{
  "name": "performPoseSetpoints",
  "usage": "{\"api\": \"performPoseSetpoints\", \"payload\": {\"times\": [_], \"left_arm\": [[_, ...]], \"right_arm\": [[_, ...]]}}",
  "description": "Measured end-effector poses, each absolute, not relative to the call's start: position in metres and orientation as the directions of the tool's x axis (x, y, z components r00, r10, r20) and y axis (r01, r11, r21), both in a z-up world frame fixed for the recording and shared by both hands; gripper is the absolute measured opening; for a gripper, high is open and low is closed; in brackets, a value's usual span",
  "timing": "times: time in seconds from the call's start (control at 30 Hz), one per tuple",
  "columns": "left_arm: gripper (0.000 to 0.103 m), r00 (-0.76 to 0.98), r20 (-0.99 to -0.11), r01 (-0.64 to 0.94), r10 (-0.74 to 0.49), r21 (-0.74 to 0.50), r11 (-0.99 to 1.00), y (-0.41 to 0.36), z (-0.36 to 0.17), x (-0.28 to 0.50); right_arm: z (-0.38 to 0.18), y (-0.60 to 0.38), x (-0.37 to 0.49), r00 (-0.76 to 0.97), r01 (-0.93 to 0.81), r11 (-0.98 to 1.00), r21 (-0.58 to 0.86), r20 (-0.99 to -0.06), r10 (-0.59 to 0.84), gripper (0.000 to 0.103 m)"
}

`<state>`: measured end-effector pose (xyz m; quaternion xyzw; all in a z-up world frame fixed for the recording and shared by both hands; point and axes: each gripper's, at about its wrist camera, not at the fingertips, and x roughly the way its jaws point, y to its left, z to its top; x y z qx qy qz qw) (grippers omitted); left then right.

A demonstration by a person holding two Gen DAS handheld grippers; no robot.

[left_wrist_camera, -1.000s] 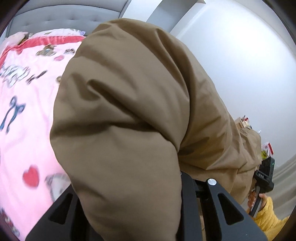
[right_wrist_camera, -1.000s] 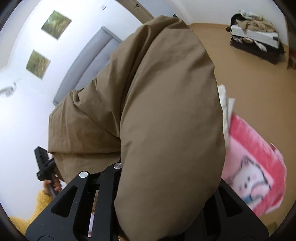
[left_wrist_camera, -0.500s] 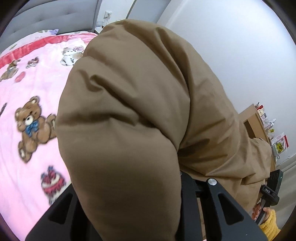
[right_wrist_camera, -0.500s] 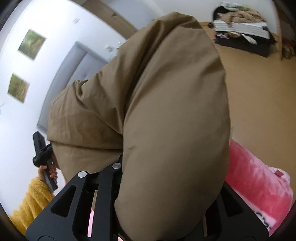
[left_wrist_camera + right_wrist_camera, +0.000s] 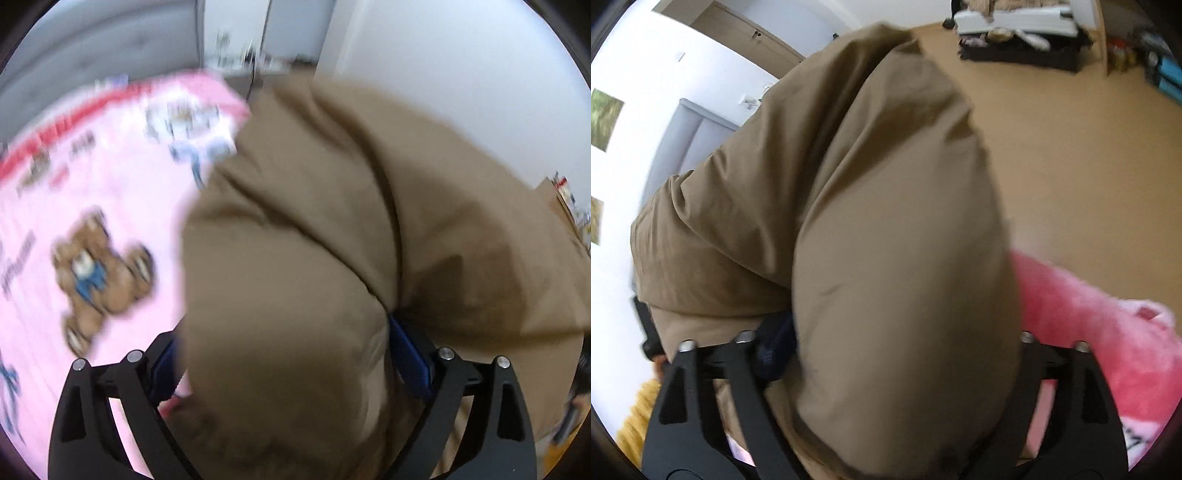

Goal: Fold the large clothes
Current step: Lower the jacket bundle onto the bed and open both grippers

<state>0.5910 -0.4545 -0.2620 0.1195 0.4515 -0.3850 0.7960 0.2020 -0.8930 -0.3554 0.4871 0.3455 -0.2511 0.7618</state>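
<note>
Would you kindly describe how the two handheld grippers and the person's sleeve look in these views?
The left gripper and right gripper share matte black triangular finger frames with cut-out slots, silver screws near the tips and blue pads inside. The person's sleeve is fuzzy mustard yellow. No cables show.

The brown garment [image 5: 332,258] bulges between both pairs of fingers, hiding their tips (the left view is motion-blurred), so neither grip can be judged.
</note>
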Motion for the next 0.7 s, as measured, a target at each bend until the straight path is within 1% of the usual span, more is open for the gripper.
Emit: {"api": "performPoseSetpoints", "payload": {"times": [0.03, 0.07, 0.1, 0.17, 0.2, 0.27, 0.33, 0.37, 0.4, 0.43, 0.47, 0.5, 0.53, 0.57, 0.6, 0.63, 0.7], "left_arm": [[0.094, 0.315, -0.796, 0.739, -0.517, -0.136, 0.660, -0.447, -0.255, 0.593], [0.095, 0.322, -0.787, 0.755, -0.527, -0.123, 0.644, -0.441, -0.249, 0.600], [0.095, 0.326, -0.785, 0.767, -0.527, -0.106, 0.633, -0.437, -0.242, 0.606], [0.095, 0.353, -0.772, 0.781, -0.529, -0.068, 0.620, -0.428, -0.226, 0.609], [0.095, 0.373, -0.757, 0.786, -0.536, -0.048, 0.616, -0.421, -0.216, 0.604], [0.095, 0.468, -0.696, 0.766, -0.544, 0.012, 0.642, -0.407, -0.196, 0.591], [0.096, 0.586, -0.588, 0.722, -0.557, 0.067, 0.689, -0.398, -0.171, 0.570], [0.096, 0.598, -0.548, 0.726, -0.585, 0.061, 0.685, -0.399, -0.160, 0.556], [0.096, 0.560, -0.527, 0.766, -0.640, 0.034, 0.642, -0.408, -0.152, 0.546], [0.096, 0.493, -0.534, 0.816, -0.687, 0.011, 0.578, -0.420, -0.152, 0.539], [0.096, 0.454, -0.556, 0.841, -0.696, 0.011, 0.541, -0.434, -0.157, 0.536], [0.096, 0.427, -0.603, 0.856, -0.674, 0.029, 0.516, -0.458, -0.167, 0.535], [0.096, 0.418, -0.642, 0.858, -0.642, 0.047, 0.511, -0.475, -0.176, 0.536], [0.096, 0.413, -0.686, 0.853, -0.599, 0.060, 0.519, -0.500, -0.190, 0.541], [0.096, 0.379, -0.731, 0.850, -0.567, 0.032, 0.526, -0.521, -0.203, 0.549], [0.096, 0.331, -0.770, 0.839, -0.545, -0.025, 0.544, -0.539, -0.216, 0.560], [0.096, 0.295, -0.808, 0.800, -0.510, -0.083, 0.595, -0.562, -0.228, 0.581]], "right_arm": [[-0.348, -0.895, 0.196, 0.604, 0.745, 0.418, 0.520, -0.791, -0.092, 0.095], [-0.339, -0.896, 0.190, 0.570, 0.765, 0.443, 0.466, -0.811, -0.131, 0.095], [-0.333, -0.898, 0.185, 0.563, 0.768, 0.461, 0.445, -0.812, -0.153, 0.095], [-0.309, -0.896, 0.172, 0.541, 0.781, 0.503, 0.371, -0.803, -0.248, 0.095], [-0.292, -0.894, 0.166, 0.541, 0.781, 0.528, 0.334, -0.784, -0.305, 0.095], [-0.264, -0.886, 0.162, 0.577, 0.751, 0.594, 0.290, -0.726, -0.374, 0.095], [-0.239, -0.876, 0.170, 0.646, 0.661, 0.713, 0.235, -0.662, -0.380, 0.095], [-0.229, -0.867, 0.182, 0.689, 0.584, 0.789, 0.191, -0.631, -0.357, 0.095], [-0.220, -0.858, 0.197, 0.710, 0.529, 0.835, 0.153, -0.619, -0.335, 0.095], [-0.218, -0.853, 0.209, 0.737, 0.473, 0.870, 0.140, -0.603, -0.304, 0.091], [-0.216, -0.849, 0.220, 0.750, 0.446, 0.885, 0.134, -0.595, -0.288, 0.084], [-0.218, -0.849, 0.238, 0.755, 0.433, 0.892, 0.134, -0.594, -0.277, 0.080], [-0.222, -0.855, 0.253, 0.759, 0.430, 0.888, 0.164, -0.598, -0.258, 0.071], [-0.225, -0.856, 0.261, 0.757, 0.435, 0.880, 0.192, -0.607, -0.242, 0.066], [-0.236, -0.869, 0.278, 0.740, 0.472, 0.847, 0.244, -0.632, -0.230, 0.060], [-0.241, -0.874, 0.288, 0.732, 0.488, 0.826, 0.281, -0.647, -0.213, 0.052], [-0.255, -0.889, 0.303, 0.709, 0.534, 0.786, 0.312, -0.671, -0.216, 0.052]]}}
